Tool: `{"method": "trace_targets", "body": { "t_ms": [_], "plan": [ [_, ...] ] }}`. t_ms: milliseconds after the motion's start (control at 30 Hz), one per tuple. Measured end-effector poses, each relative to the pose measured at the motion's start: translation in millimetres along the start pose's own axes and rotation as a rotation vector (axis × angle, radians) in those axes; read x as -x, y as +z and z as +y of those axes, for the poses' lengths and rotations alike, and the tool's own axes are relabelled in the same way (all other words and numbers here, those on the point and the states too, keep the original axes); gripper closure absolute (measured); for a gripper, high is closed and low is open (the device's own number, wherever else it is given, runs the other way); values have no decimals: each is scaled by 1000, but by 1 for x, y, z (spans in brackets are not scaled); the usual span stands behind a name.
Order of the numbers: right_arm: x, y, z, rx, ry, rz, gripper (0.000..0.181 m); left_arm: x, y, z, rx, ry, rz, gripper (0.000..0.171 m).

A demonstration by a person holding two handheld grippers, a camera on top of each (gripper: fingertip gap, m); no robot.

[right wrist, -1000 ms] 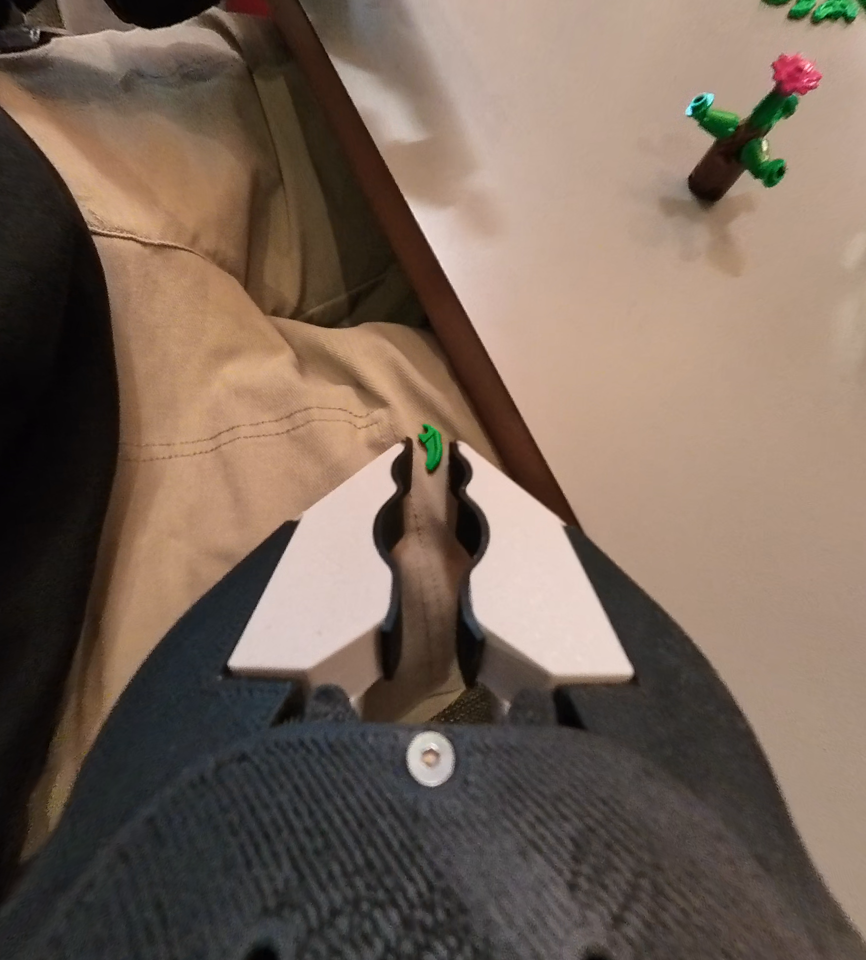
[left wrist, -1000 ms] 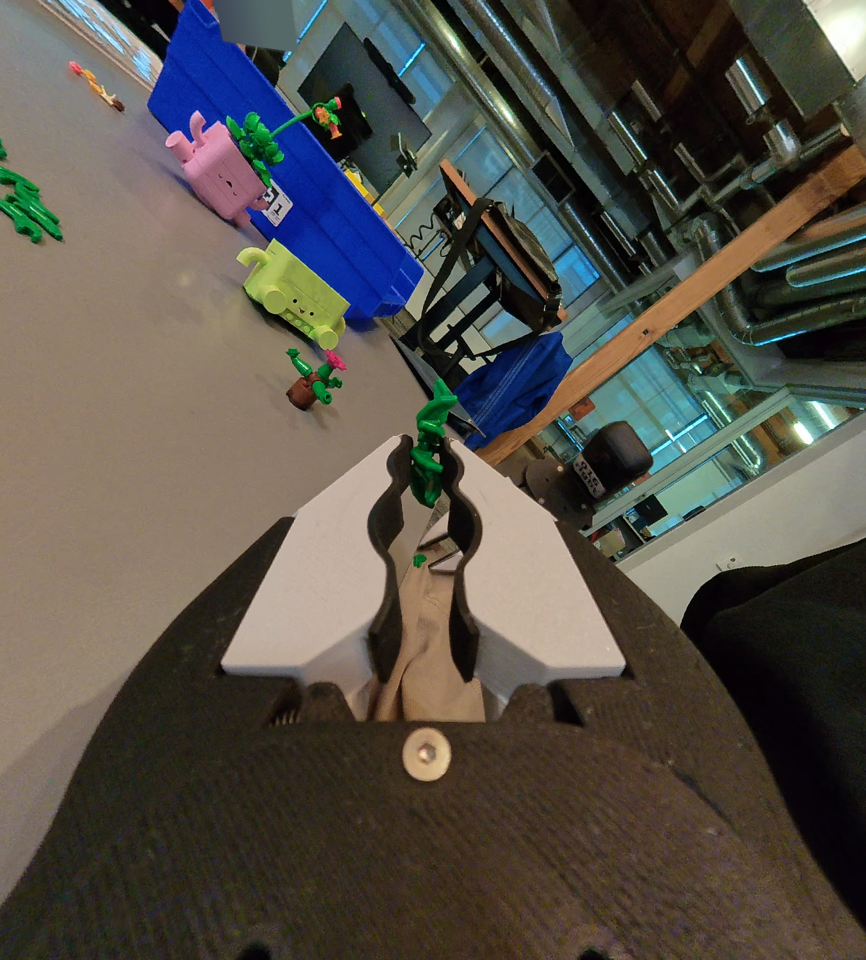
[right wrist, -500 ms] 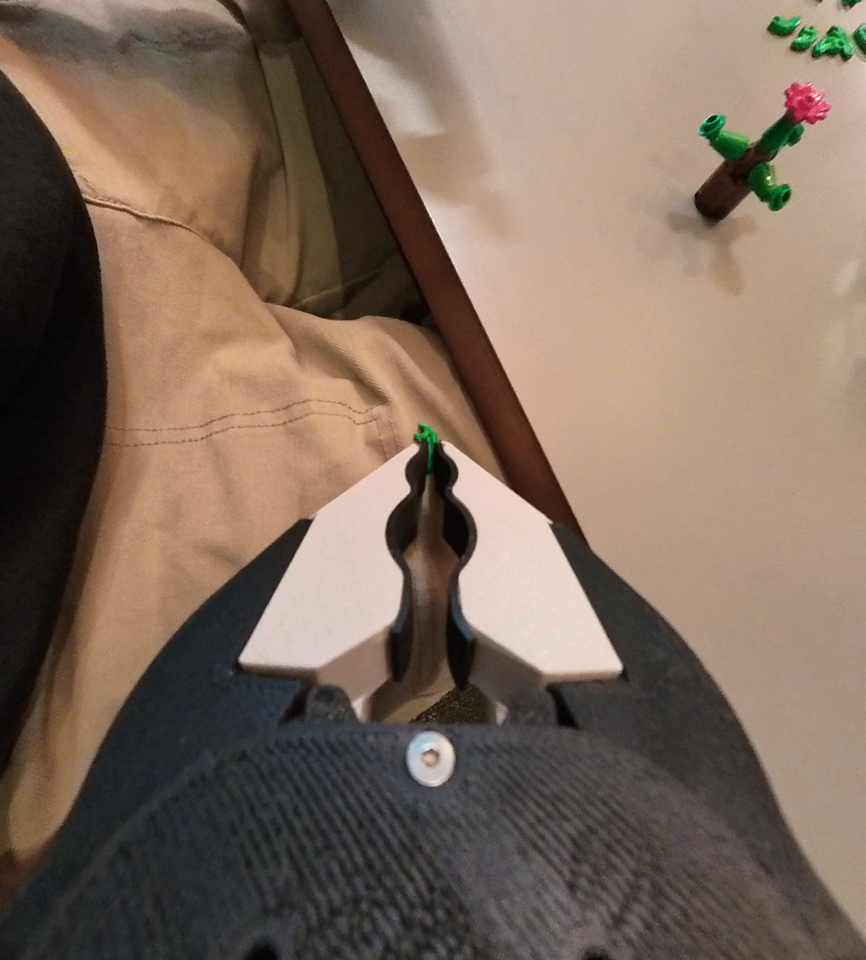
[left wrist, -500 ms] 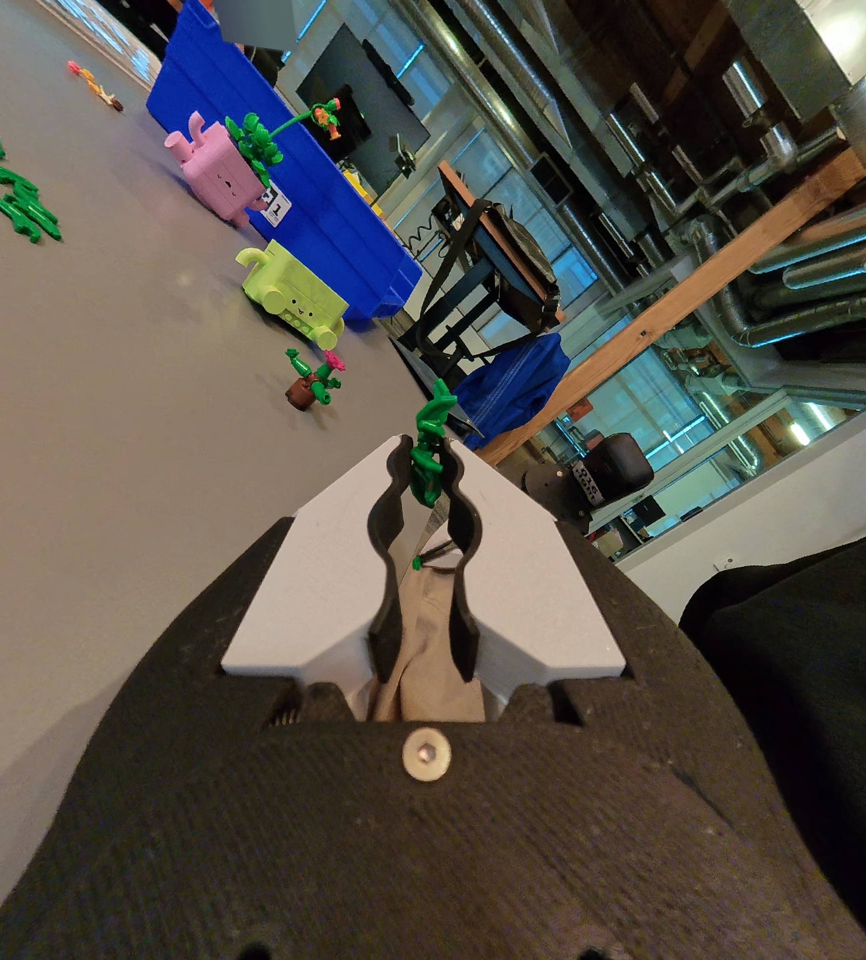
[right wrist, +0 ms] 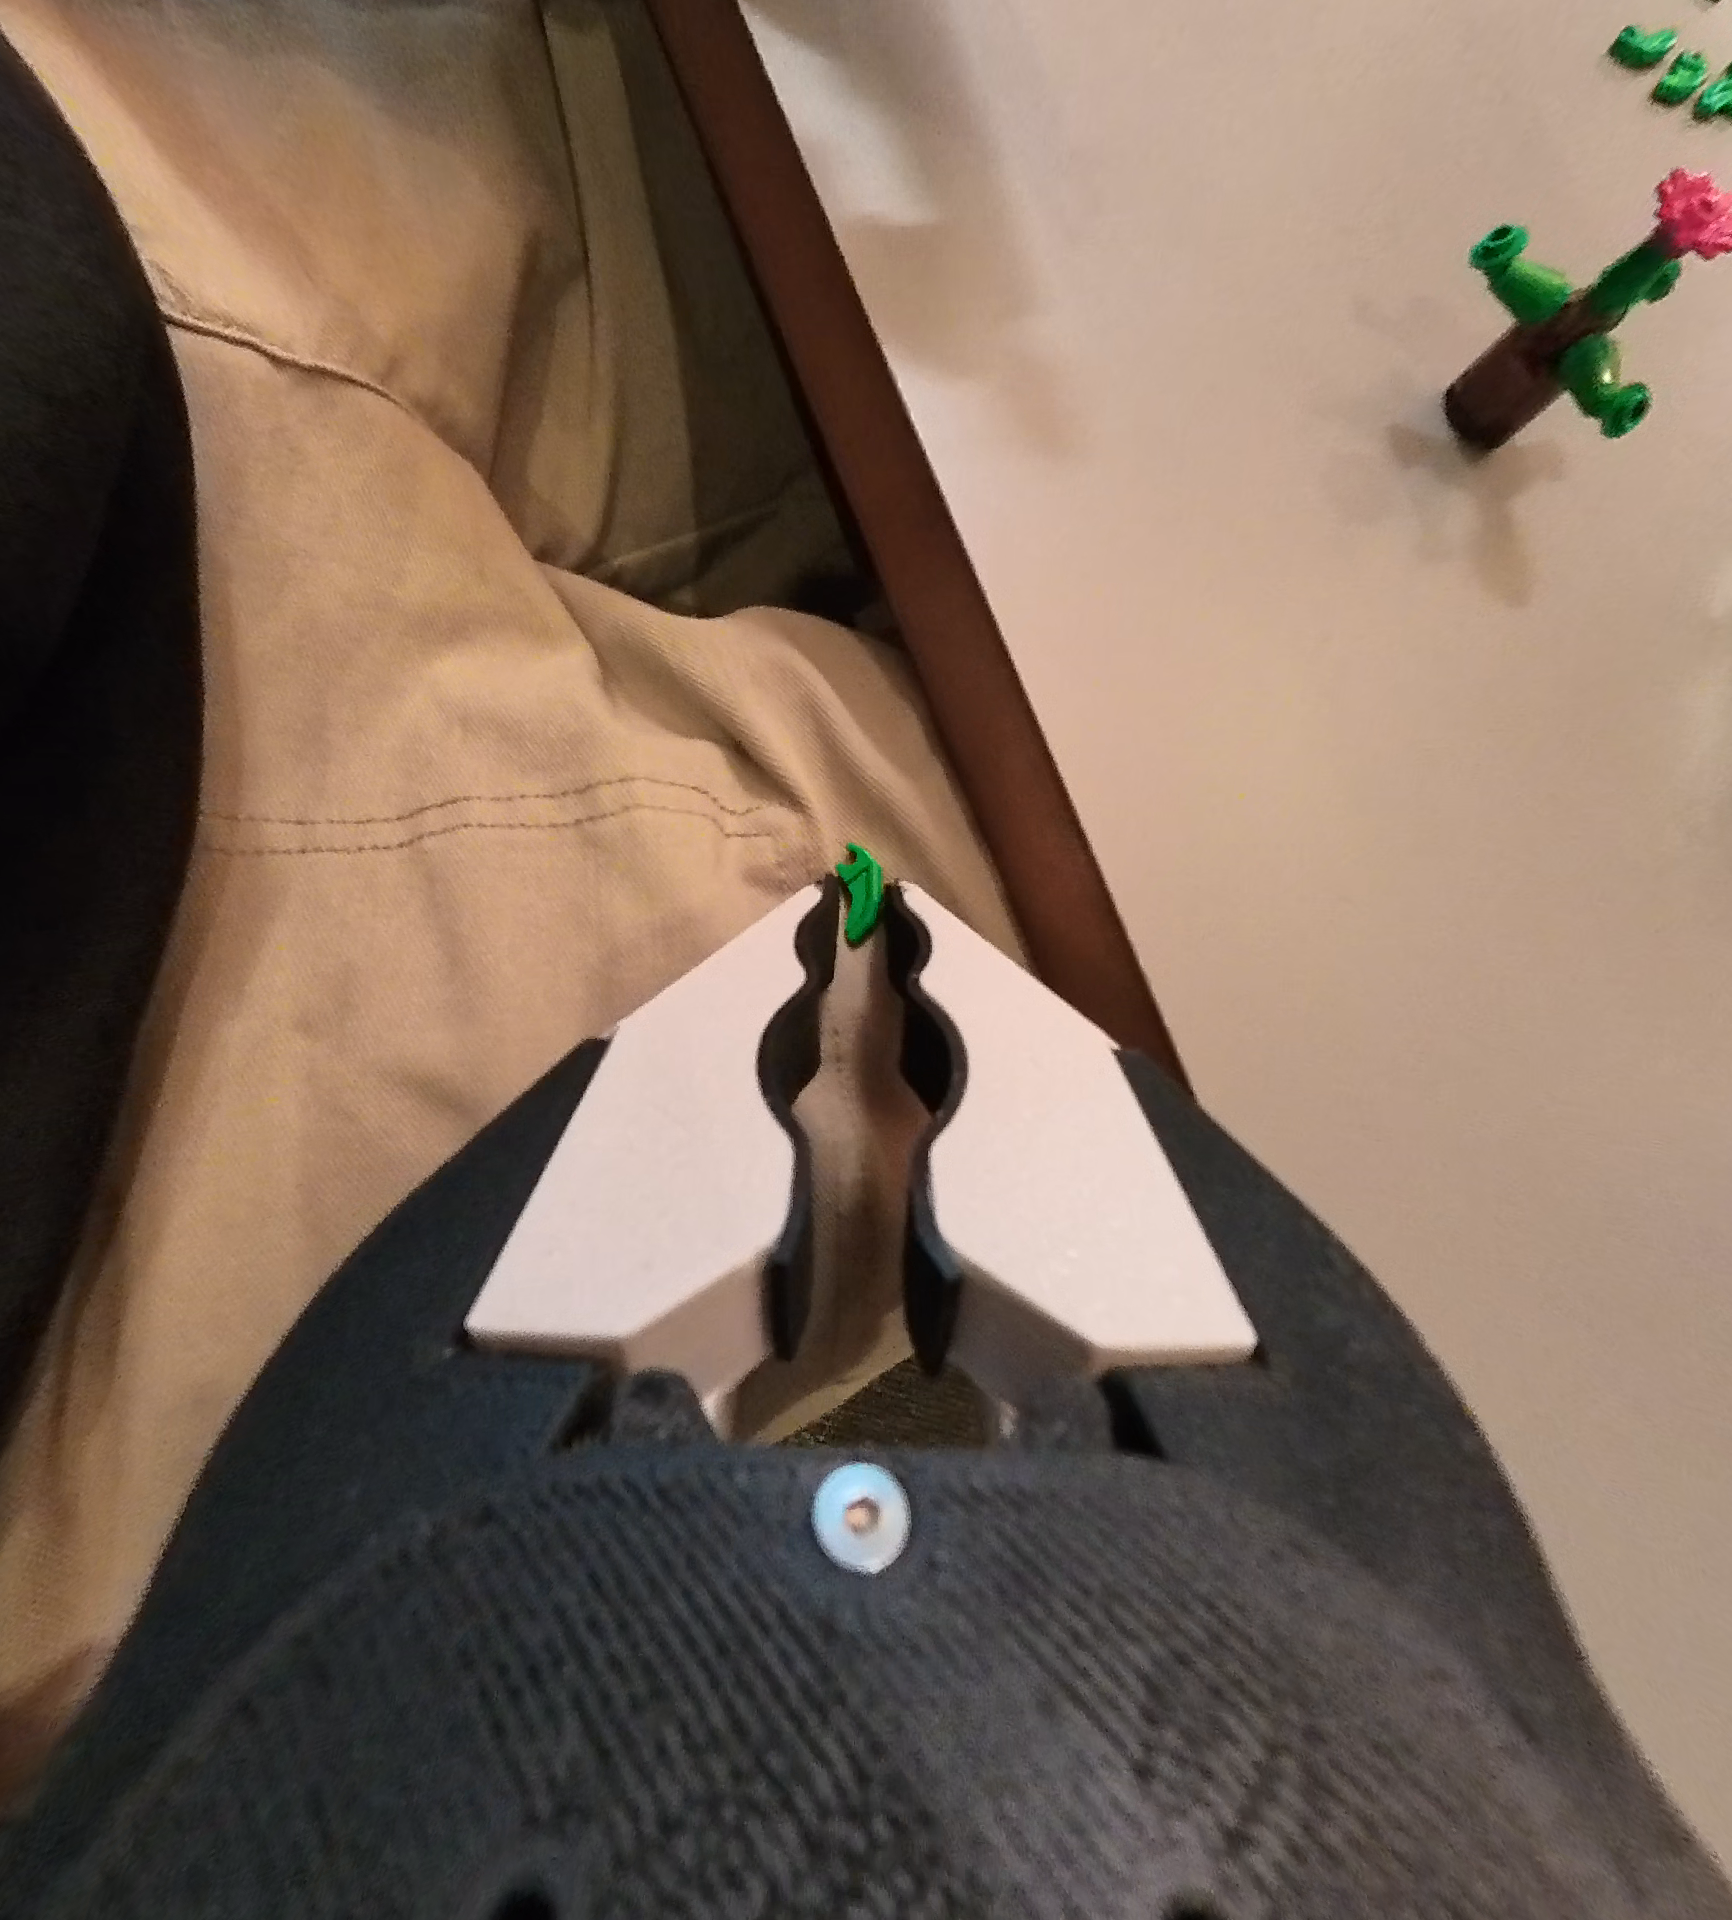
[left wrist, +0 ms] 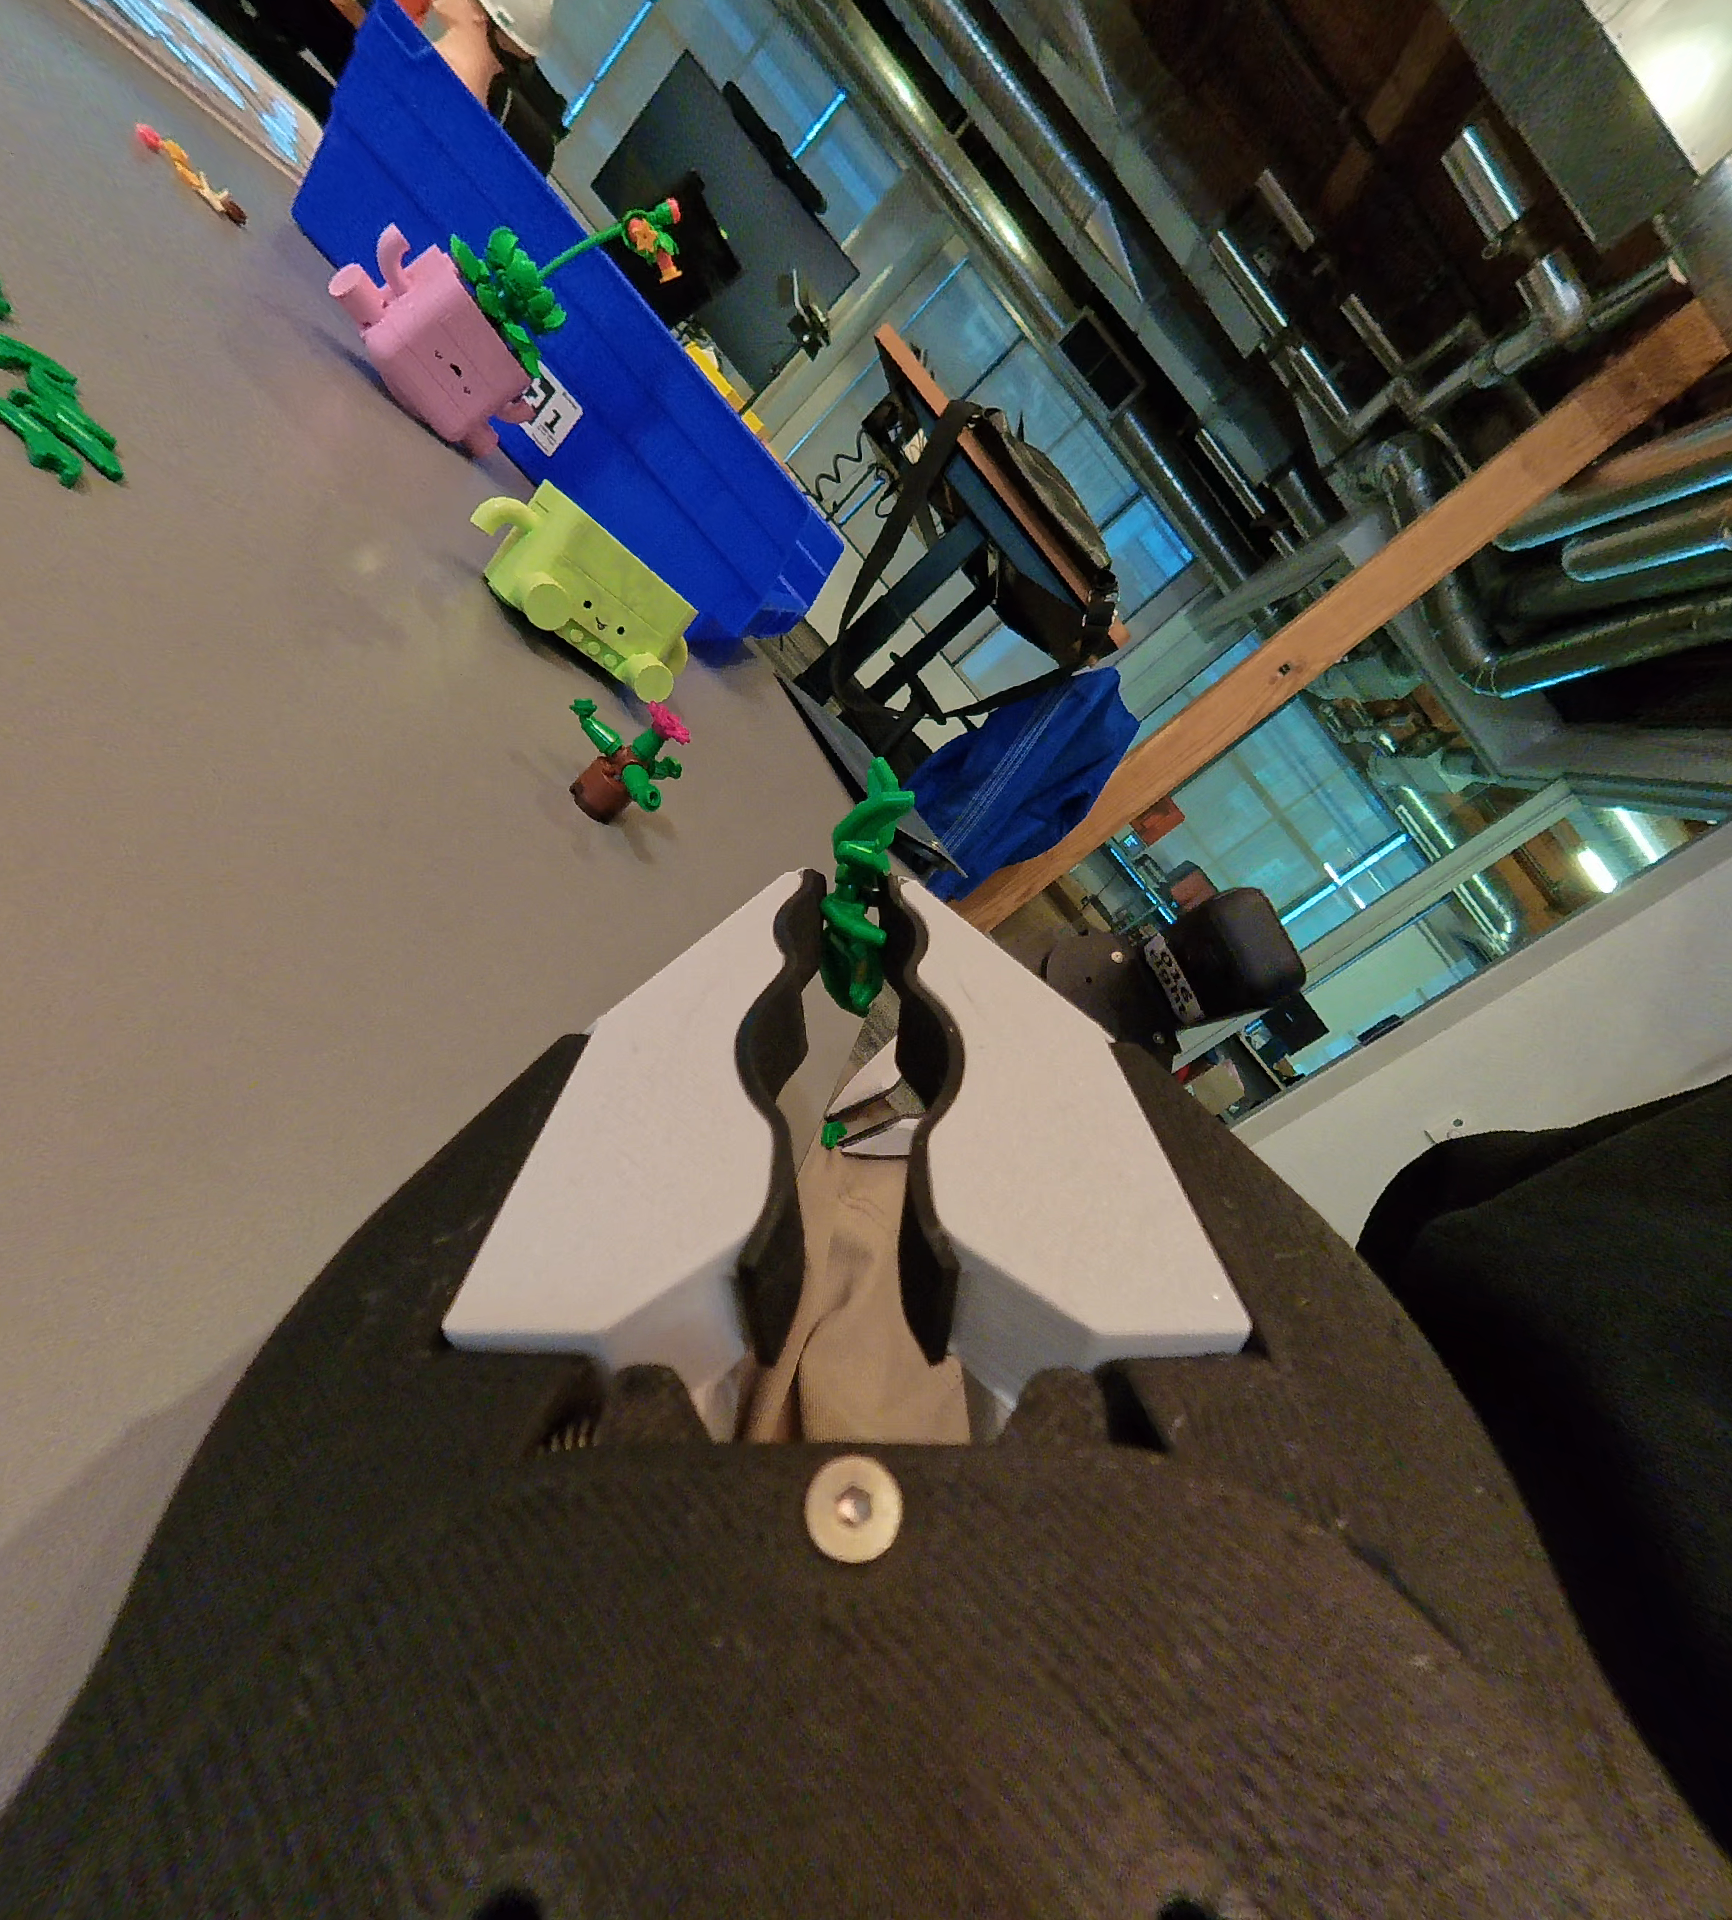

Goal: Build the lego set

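The left gripper (left wrist: 849, 894) is clamping a green vine stem (left wrist: 857, 904) while the right gripper (right wrist: 859, 899) is pinching a small green leaf (right wrist: 858, 894) at its tips — aligning clip to stem squarely looks key.

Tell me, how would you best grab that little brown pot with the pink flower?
Probably by the brown pot itself, its widest and plainest part, coming from the table edge side with a finger on each flank. It lies tipped on the table, and the green stems and pink flower look too thin to squeeze.
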State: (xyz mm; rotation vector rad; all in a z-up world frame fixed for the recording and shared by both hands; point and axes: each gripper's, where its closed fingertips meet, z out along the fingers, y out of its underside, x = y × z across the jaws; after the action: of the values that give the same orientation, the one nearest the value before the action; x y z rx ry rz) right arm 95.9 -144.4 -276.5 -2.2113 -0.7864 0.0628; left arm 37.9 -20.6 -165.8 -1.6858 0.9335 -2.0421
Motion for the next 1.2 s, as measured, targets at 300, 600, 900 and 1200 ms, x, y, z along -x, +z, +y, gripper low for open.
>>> {"method": "trace_targets", "body": {
  "t_ms": [300, 600, 900, 1200],
  "plan": [
    [2, 2, 5, 33, 28, -18, 176, 0, 0, 0, 0, -2, 1, 163],
    [-15, -26, -37, -235, 188, -6, 177, -6, 1, 1, -11, -3, 30, 163],
    [-34, -20, -126, -471, 500, -122, 177, -17, 10, 9, -40, 23, 55, 163],
    [-32, 8, -145, -482, 836, -347, 177, -16, 14, 13, -52, -1, 30, 163]
  ]
}}
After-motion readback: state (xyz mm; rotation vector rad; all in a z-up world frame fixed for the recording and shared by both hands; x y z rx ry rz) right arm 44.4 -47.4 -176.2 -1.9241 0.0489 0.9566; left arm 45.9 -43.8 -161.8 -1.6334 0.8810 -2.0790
